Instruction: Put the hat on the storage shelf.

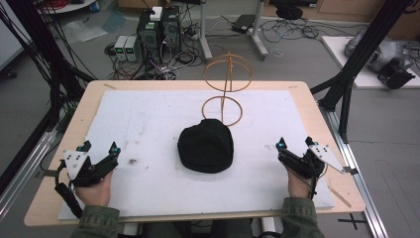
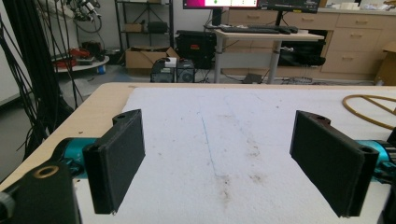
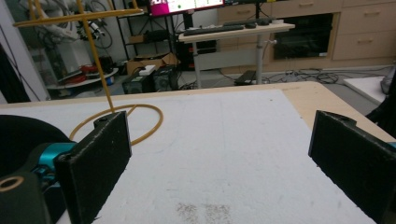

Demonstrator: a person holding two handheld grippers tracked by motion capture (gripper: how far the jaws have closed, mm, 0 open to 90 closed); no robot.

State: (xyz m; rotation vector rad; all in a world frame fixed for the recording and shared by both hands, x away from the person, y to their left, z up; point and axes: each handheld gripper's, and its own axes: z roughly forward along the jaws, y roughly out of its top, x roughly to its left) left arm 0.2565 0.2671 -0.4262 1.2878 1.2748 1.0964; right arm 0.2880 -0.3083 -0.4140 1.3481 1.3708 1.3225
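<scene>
Black beanie (image 1: 205, 146) lay mid-mat before the wire hat stand (image 1: 227, 89); left gripper (image 1: 100, 150) and right gripper (image 1: 295, 144) flanked it, jaws wide and empty, apparently poised for approach.

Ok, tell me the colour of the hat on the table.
Black. The hat shows best in the high view, on the white mat.

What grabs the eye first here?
The black hat lying mid-table on the white mat, its far edge at the base ring of a yellow wire stand just behind it. The left gripper and right gripper, both open, rest either side.
</scene>
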